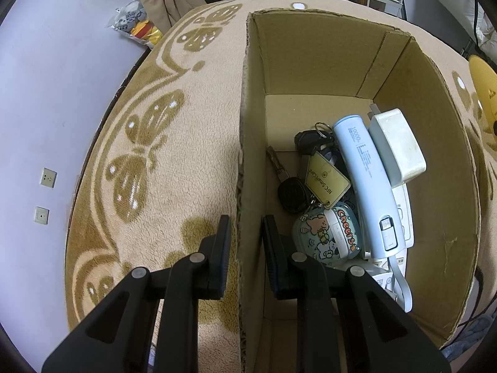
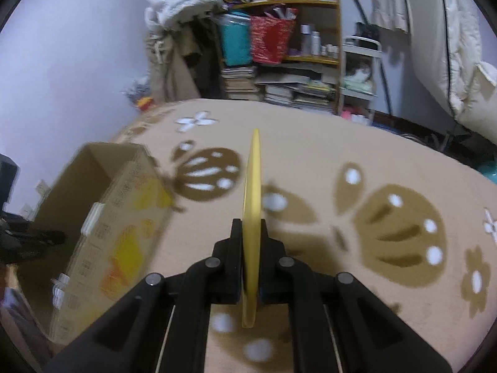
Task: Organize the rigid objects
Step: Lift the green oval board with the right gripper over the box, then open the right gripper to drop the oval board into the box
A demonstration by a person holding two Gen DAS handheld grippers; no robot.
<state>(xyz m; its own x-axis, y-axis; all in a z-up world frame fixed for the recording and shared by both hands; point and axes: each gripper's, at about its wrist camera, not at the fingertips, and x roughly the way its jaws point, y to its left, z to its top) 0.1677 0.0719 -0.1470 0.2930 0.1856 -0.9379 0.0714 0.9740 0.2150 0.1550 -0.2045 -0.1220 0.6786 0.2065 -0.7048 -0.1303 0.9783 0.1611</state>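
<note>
A cardboard box (image 1: 313, 59) stands open on a beige blanket with brown butterflies. My left gripper (image 1: 247, 227) is shut on its left wall, one finger outside and one inside. Inside lie a pale blue power bank (image 1: 365, 183), a white adapter (image 1: 397, 146), a bunch of keys with an NFC card tag (image 1: 326, 177) and a round "Cheers" case (image 1: 329, 236). In the right wrist view my right gripper (image 2: 250, 227) is shut on a thin yellow disc (image 2: 253, 186), held edge-on above the blanket. The box (image 2: 102, 192) sits to its left.
The yellow disc (image 1: 483, 93) also shows at the right edge of the left wrist view. Shelves (image 2: 295, 46) with books, bags and bottles stand beyond the blanket, with hanging clothes (image 2: 435, 31) to the right. A toy bag (image 1: 136, 21) lies by the left wall.
</note>
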